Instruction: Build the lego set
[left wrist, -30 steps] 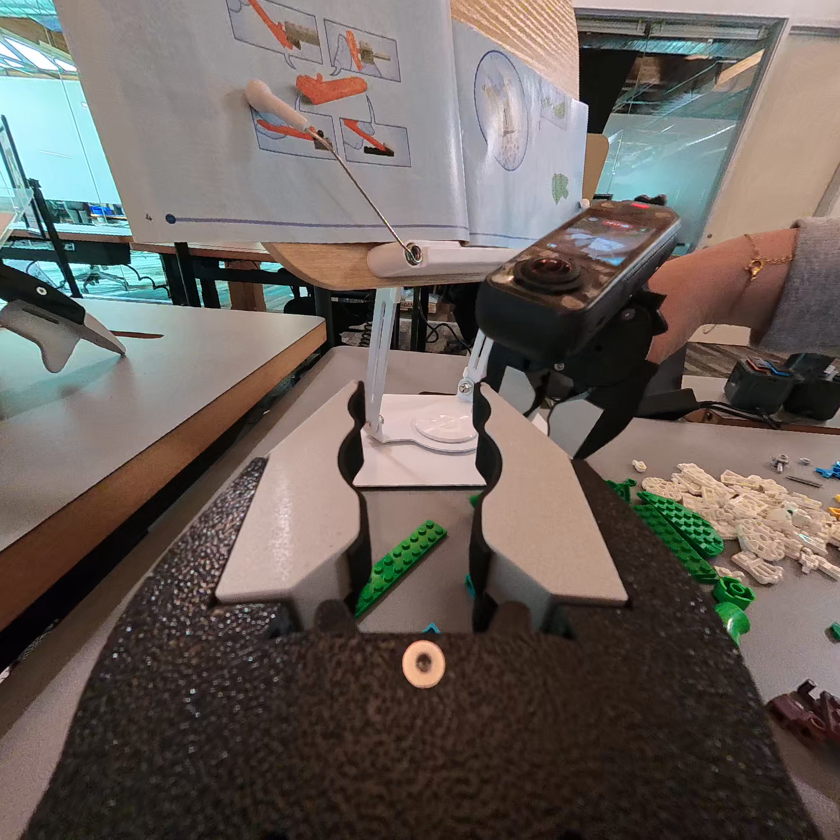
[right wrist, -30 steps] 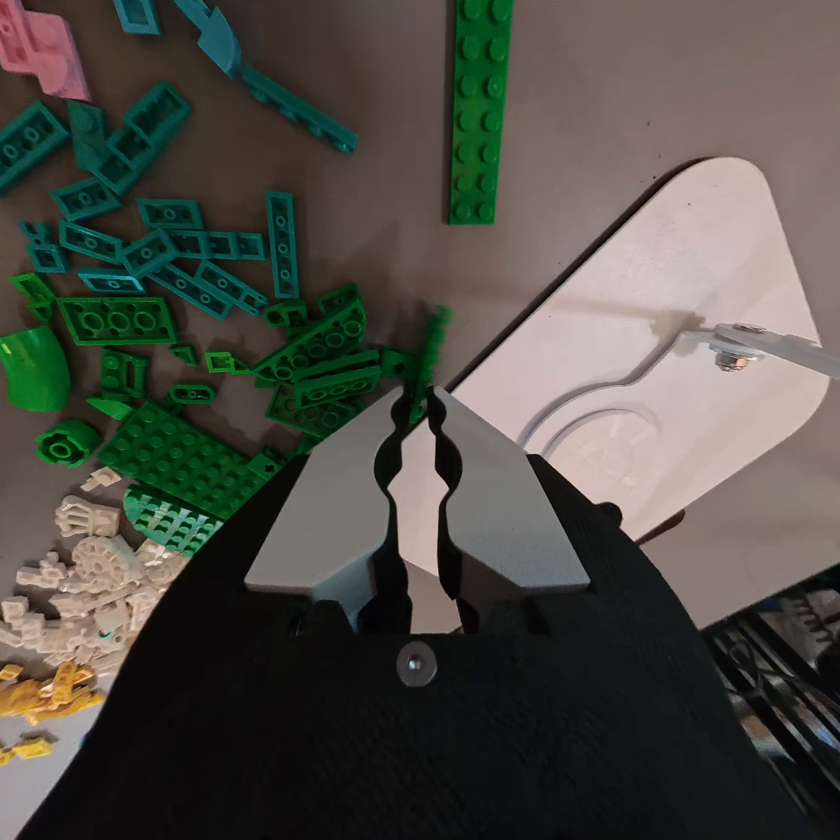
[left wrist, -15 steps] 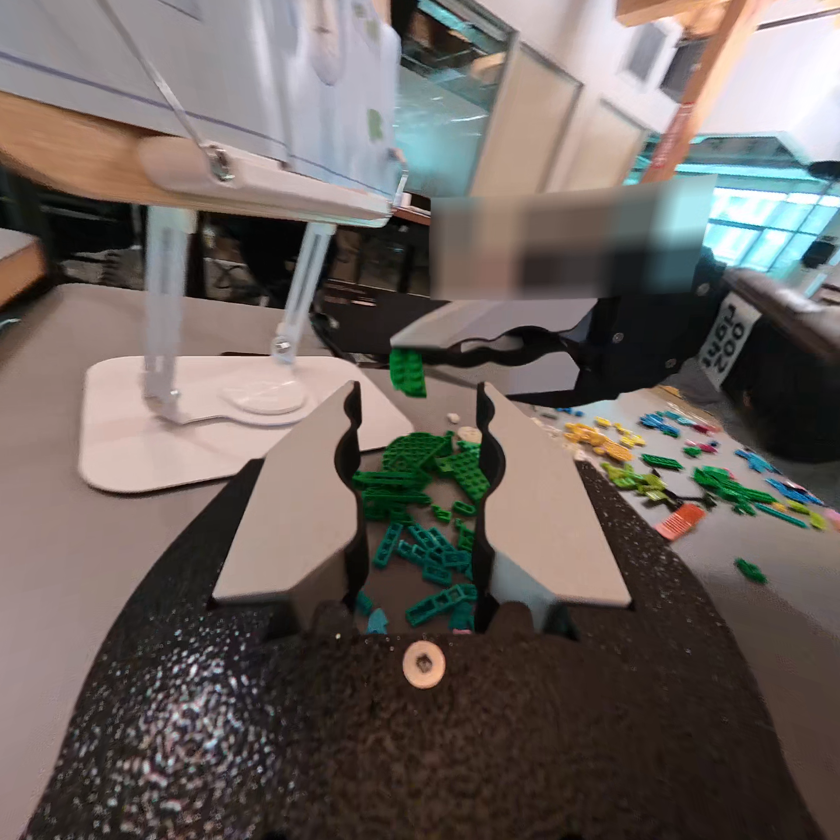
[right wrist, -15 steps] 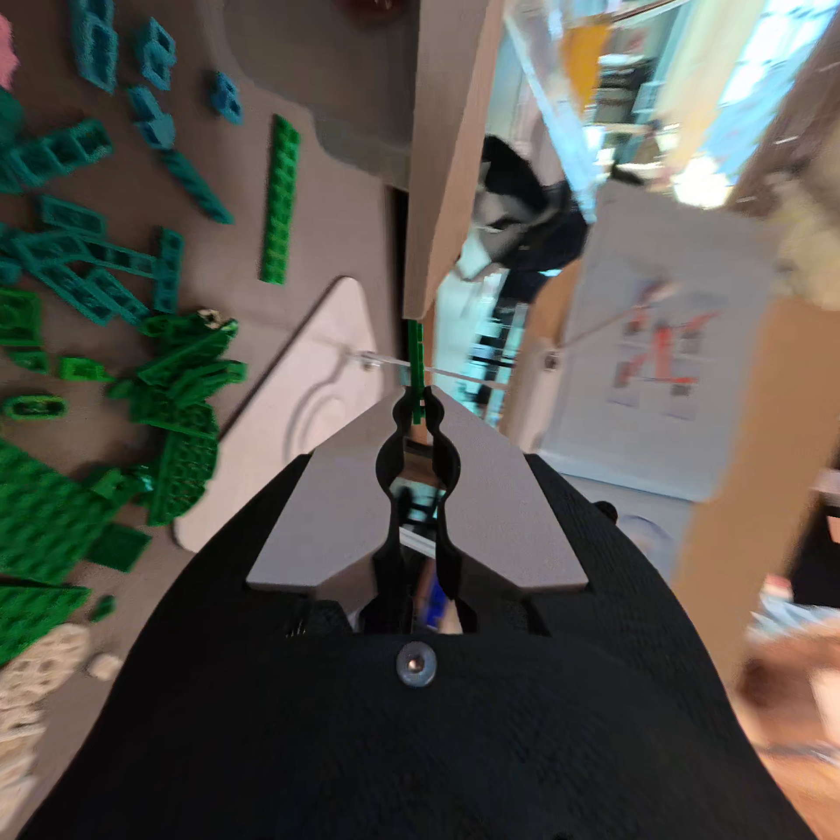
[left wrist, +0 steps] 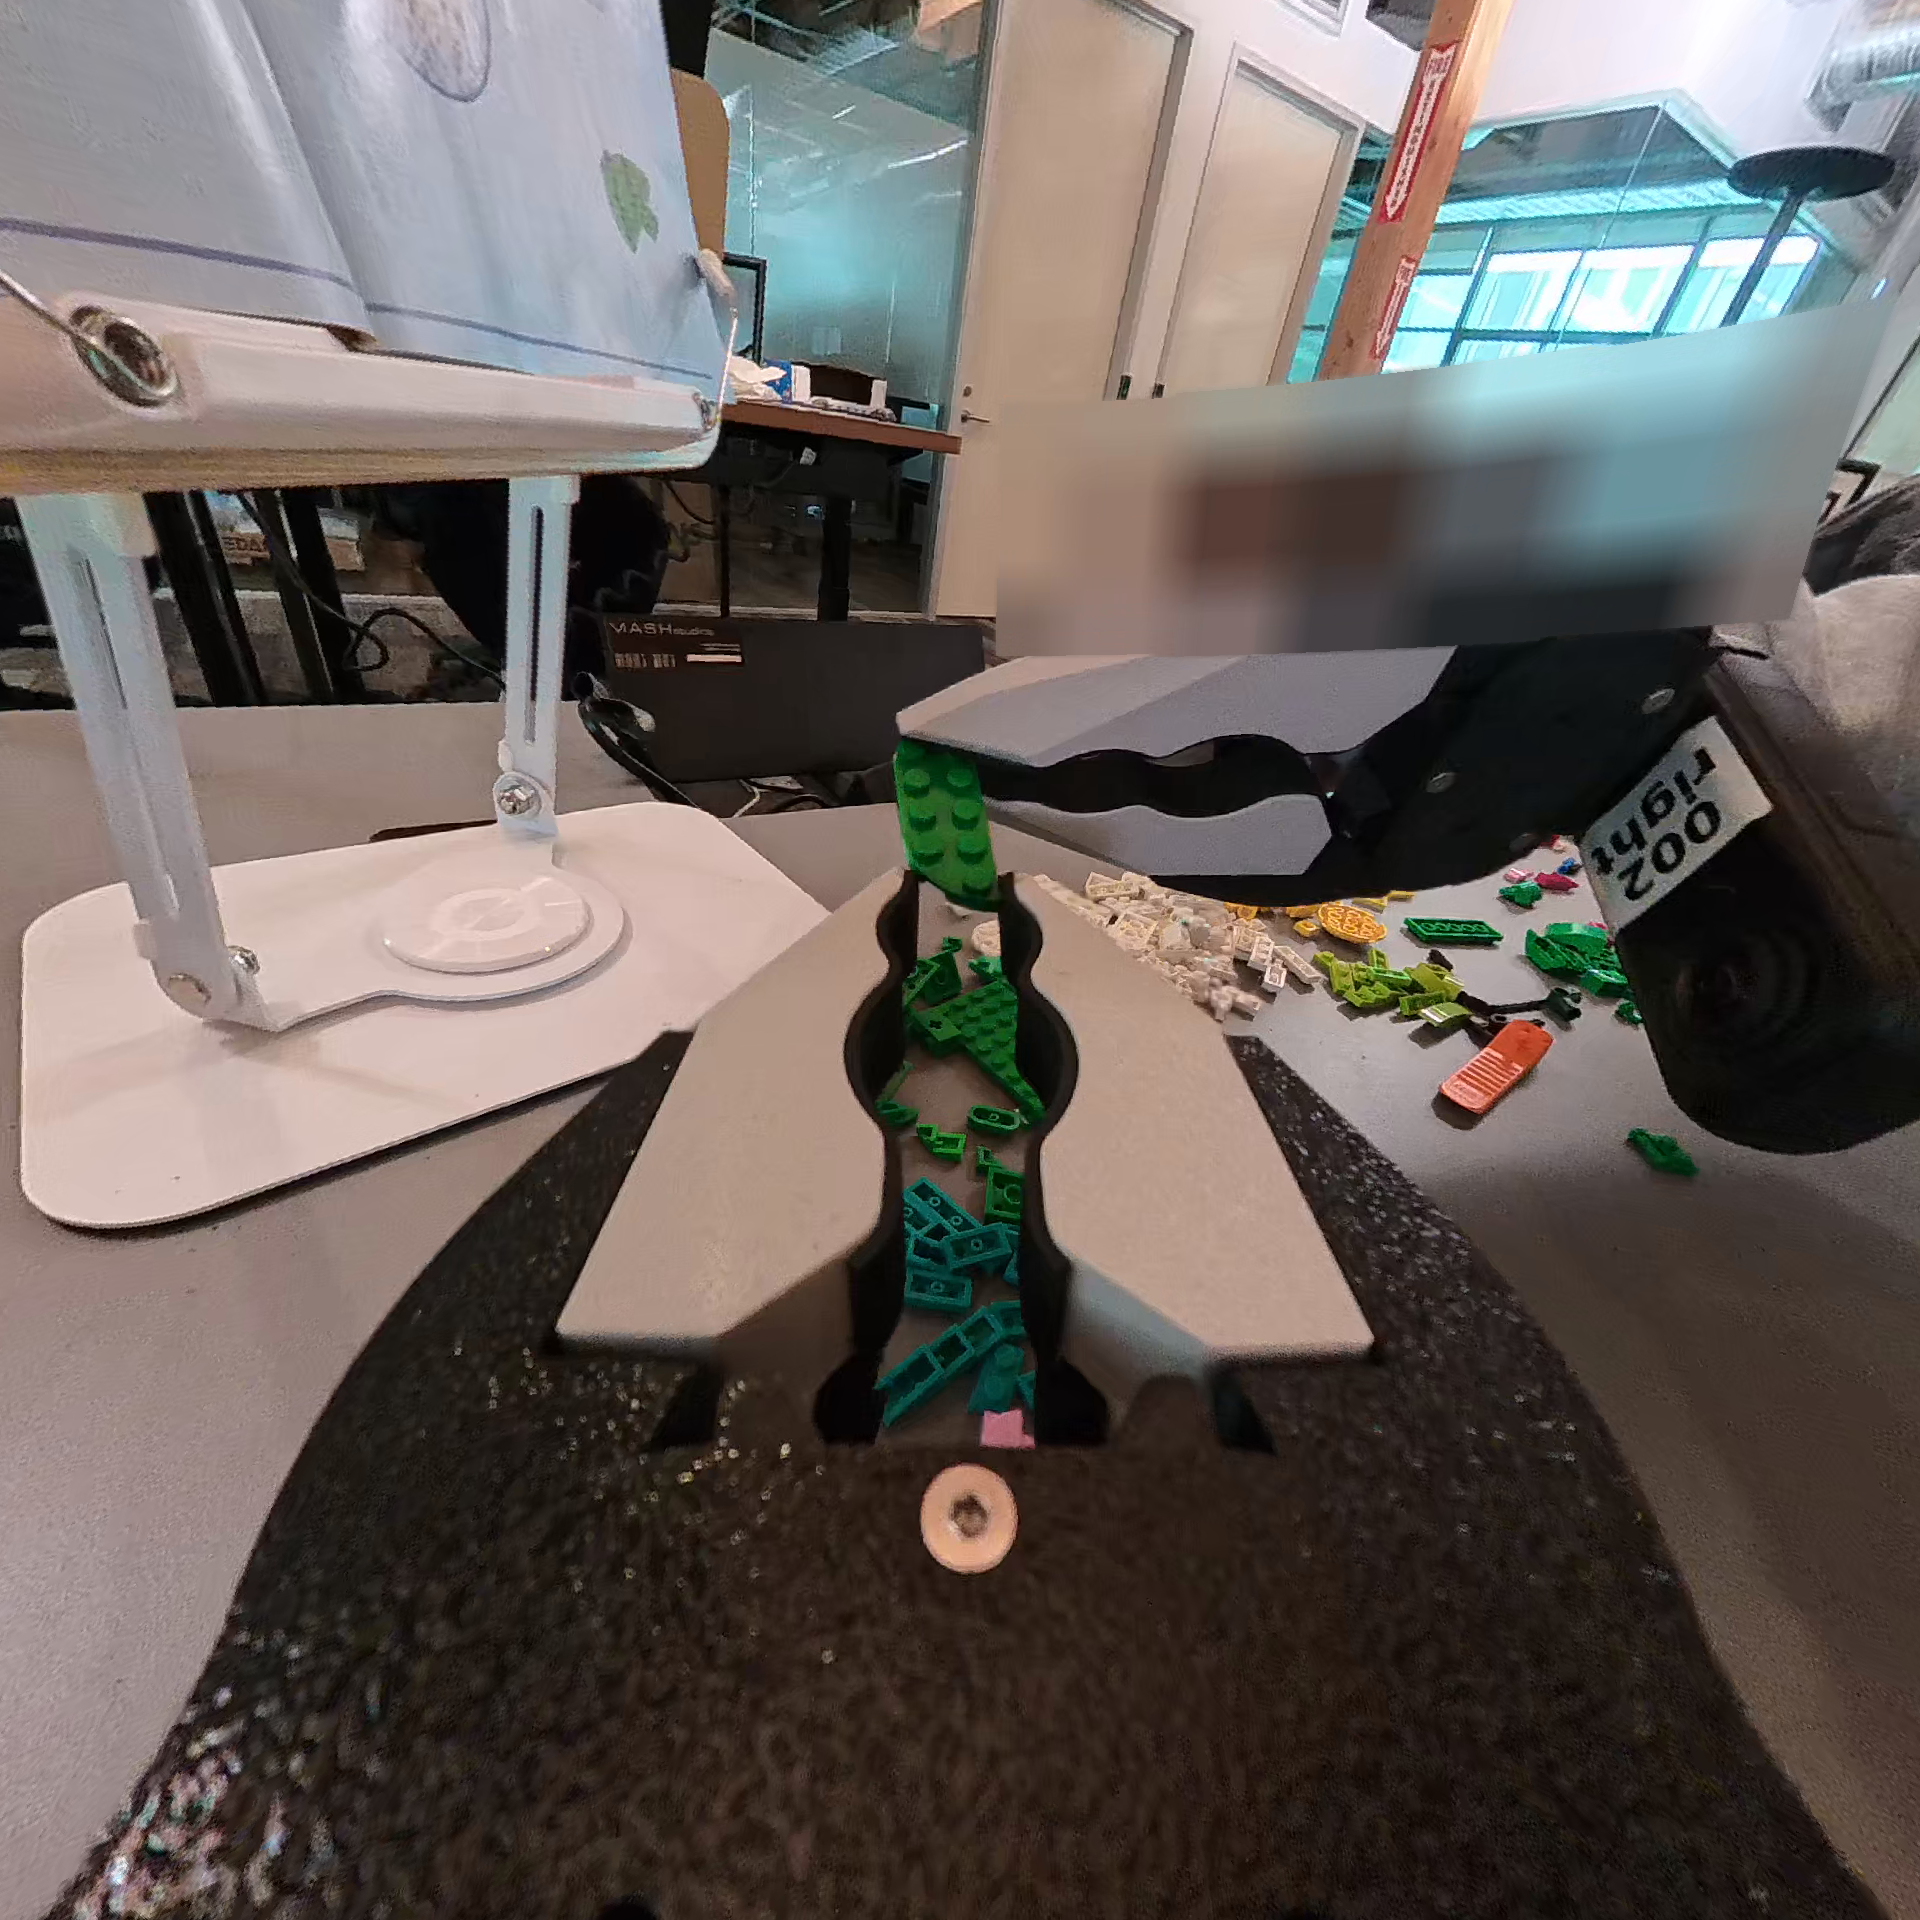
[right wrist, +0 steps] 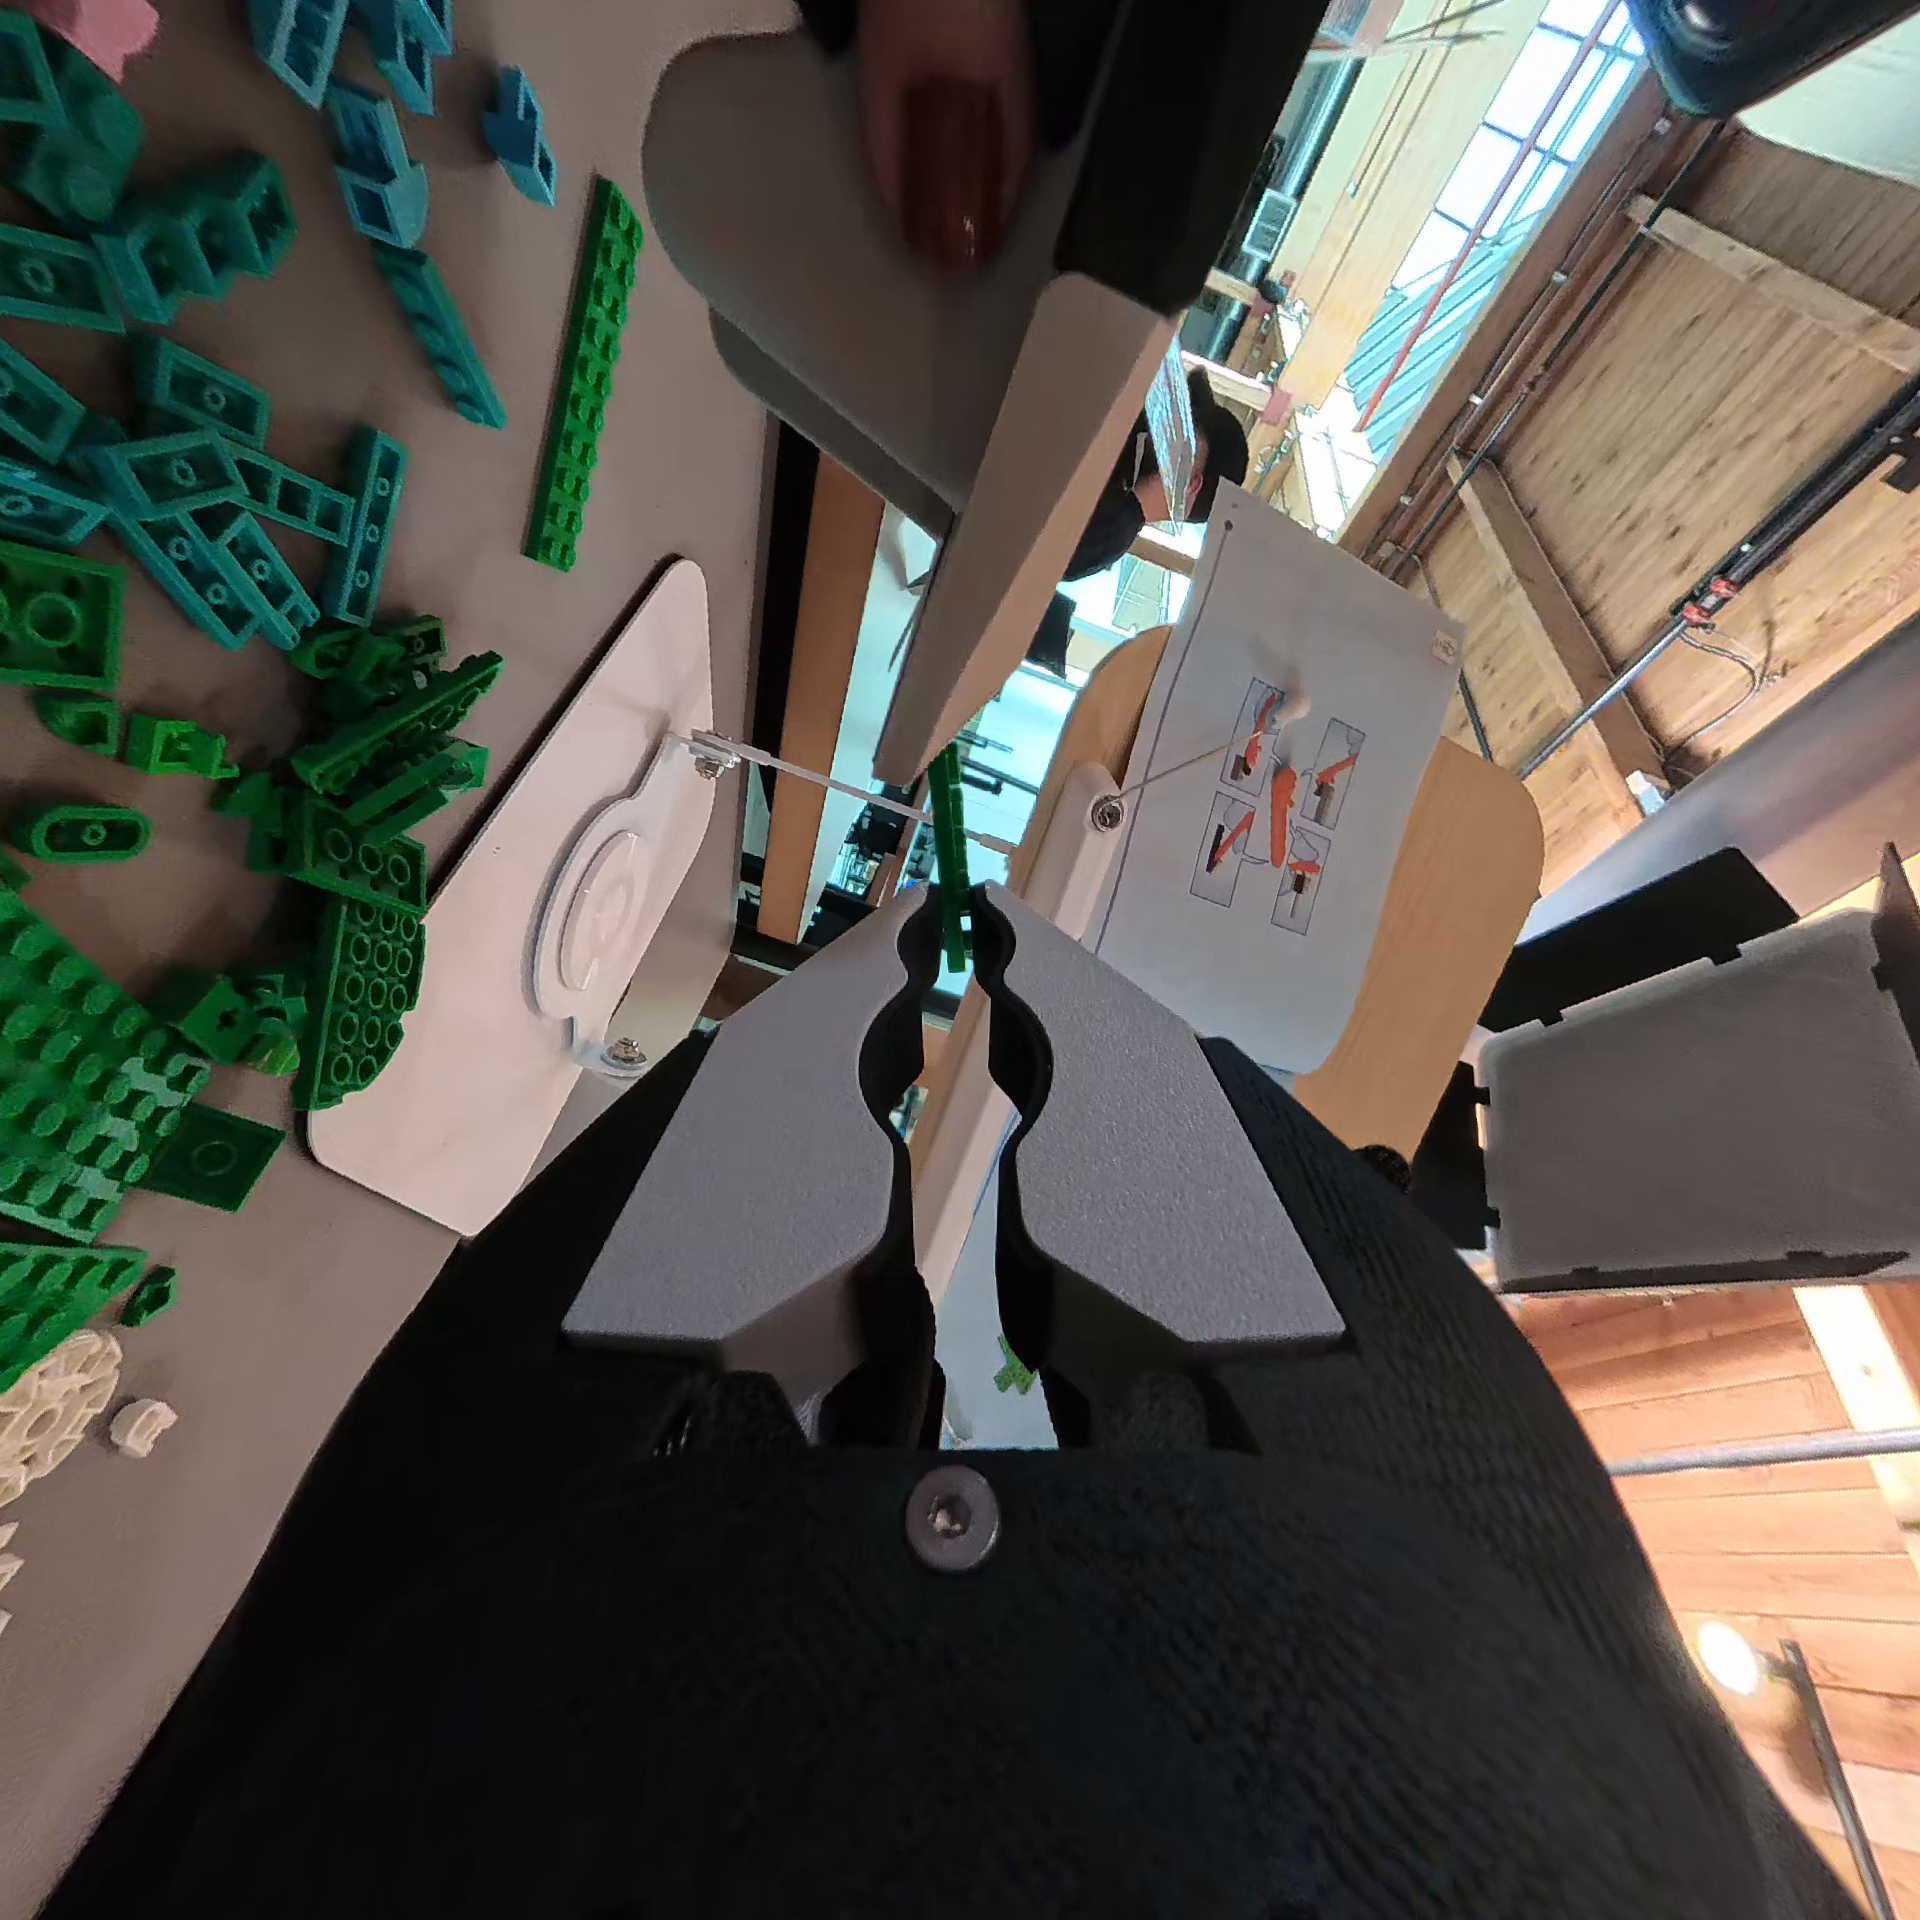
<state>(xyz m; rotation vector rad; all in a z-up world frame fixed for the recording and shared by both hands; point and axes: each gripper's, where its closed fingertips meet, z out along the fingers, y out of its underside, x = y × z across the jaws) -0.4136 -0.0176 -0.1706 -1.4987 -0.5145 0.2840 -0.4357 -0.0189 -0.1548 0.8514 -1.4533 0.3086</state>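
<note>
My right gripper (left wrist: 940,758) reaches in from the right in the left wrist view, turned on its side. It is shut on the upper end of a green studded plate (left wrist: 940,831), which hangs in the air. My left gripper (left wrist: 961,888) is closed in on the plate's lower end, with both pads against its edges. In the right wrist view the plate (right wrist: 948,821) shows edge-on, pinched at my right gripper's tips (right wrist: 954,904). One left finger (right wrist: 1018,520) comes down from above onto its far end.
A white stand base (left wrist: 312,1039) carries an instruction sheet (left wrist: 468,156) at the left. On the grey table lie green pieces (left wrist: 977,1023), teal pieces (left wrist: 956,1247), white pieces (left wrist: 1174,935) and an orange piece (left wrist: 1491,1075). A long green plate (right wrist: 582,374) lies by itself. Less than 4 cm separates the two grippers' tips.
My right gripper lifted the green plate off the pile and turned sideways. My left gripper swung right toward it, and its wide-open jaws closed in on the plate's lower end.
</note>
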